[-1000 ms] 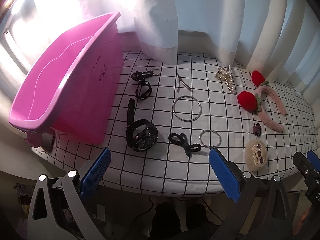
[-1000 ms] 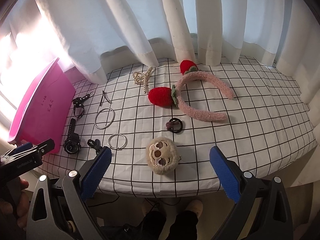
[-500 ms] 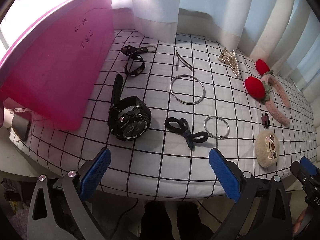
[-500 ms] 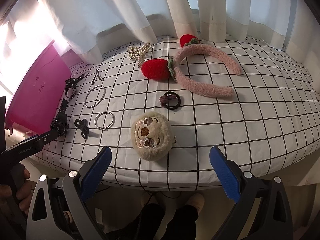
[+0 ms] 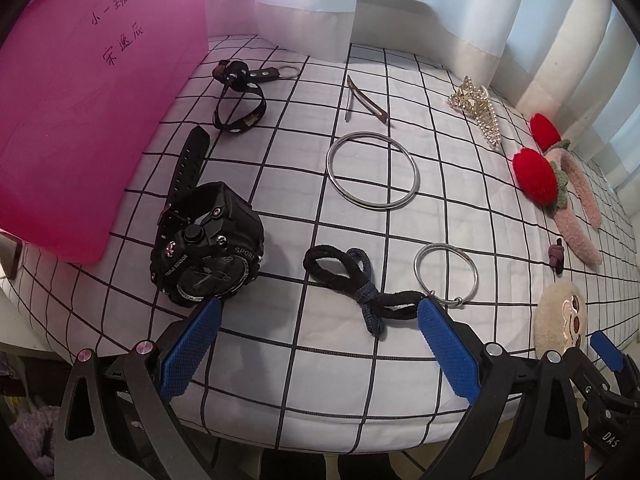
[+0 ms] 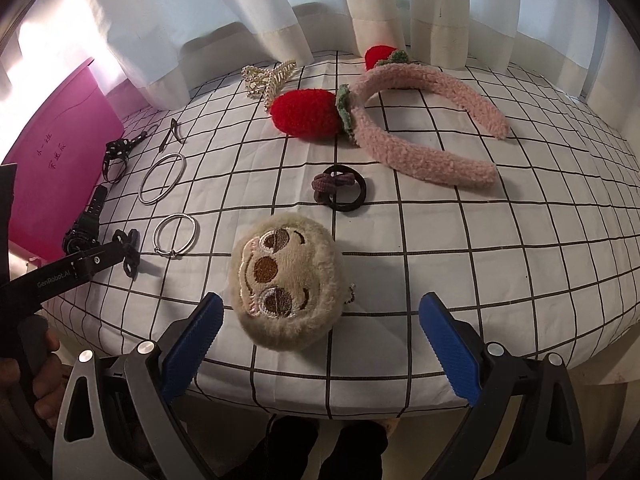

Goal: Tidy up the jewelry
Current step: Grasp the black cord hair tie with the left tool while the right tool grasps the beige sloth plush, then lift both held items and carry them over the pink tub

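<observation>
White curtains hang behind the black-gridded white tablecloth (image 5: 400,240); left gripper (image 5: 316,344) spread empty over the front edge by the black plastic sport watch (image 5: 208,252); right gripper (image 6: 320,344) likewise spread around the beige plush face (image 6: 286,280); the knotted black hair tie (image 5: 352,284) may snag.

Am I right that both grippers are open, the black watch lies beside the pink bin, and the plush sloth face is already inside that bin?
Not quite: the plush sloth face lies on the checked cloth, just ahead of the open right gripper, as the right wrist view shows. The left gripper is open too, and the black watch lies beside the pink bin.
</observation>
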`<state>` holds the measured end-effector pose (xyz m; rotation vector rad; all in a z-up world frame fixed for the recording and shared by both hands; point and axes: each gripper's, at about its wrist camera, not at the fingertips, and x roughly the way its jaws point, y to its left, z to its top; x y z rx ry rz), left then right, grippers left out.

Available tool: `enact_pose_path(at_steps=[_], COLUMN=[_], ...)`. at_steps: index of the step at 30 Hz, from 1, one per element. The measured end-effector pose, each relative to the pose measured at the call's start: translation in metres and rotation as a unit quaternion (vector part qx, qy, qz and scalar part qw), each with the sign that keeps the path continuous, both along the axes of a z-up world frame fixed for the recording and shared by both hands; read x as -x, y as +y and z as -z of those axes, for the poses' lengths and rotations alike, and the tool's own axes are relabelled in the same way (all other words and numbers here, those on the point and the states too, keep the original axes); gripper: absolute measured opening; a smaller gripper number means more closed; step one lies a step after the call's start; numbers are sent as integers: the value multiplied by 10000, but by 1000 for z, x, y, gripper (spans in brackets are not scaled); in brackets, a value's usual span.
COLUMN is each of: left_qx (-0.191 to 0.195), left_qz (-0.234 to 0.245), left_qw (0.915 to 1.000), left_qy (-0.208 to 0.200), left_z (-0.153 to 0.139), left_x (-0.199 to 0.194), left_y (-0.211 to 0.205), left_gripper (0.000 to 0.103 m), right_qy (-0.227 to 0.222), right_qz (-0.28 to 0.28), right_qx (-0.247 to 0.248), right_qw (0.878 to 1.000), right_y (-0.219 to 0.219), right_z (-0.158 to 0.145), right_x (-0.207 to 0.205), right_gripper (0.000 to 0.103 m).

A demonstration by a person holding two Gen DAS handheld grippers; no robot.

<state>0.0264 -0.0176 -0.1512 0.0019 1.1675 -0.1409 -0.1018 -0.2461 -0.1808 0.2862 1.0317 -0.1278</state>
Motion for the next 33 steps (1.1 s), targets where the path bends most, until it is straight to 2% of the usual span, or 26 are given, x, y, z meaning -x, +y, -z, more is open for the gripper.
enact_pose_path(at_steps=[6, 11, 20, 23, 24, 26, 28, 29, 30, 31, 33], left_qx=[-8, -33, -38, -23, -30, -60, -180, -163, -153, -161, -93], left_qz=[65, 88, 127, 149, 164, 188, 206, 249, 276, 291, 323], left_qw=[9999, 9999, 9992, 9986, 9983, 9976, 9965, 9960, 9957, 9955, 9954], left_qy=[-96, -131, -381, -512, -565, -669, -786, -838, -874, -893, -894], left_z=[10, 18, 20, 18, 18, 18, 17, 16, 16, 15, 15], left_x=[-3, -2, -2, 0, 0, 0, 1, 1, 2, 2, 2], left_y=[-9, -12, -15, -16, -16, -18, -21, -22, -22, -23, -22], left_gripper=[95, 88, 88, 79, 73, 67, 51, 45, 31, 23, 18], right_qy=[-31, -62, -71, -42, -35, -65, -99, -125, -158, -172, -193], right_qz=[-69, -210, -300, -376, -408, -471, -554, -591, -614, -621, -624], right_qx=[235, 394, 363, 407, 405, 483, 587, 625, 642, 647, 624], right_qw=[9997, 9990, 9989, 9985, 9983, 9977, 9967, 9962, 9959, 9958, 9959], right_y=[2, 8, 12, 15, 16, 19, 23, 24, 25, 26, 25], right_z=[8, 12, 18, 21, 22, 22, 21, 21, 20, 19, 20], right_x=[-6, -9, -15, -16, -17, -17, -16, -16, -15, -15, -15], right_gripper=[94, 94, 93, 92, 84, 77, 67, 59, 48, 48, 47])
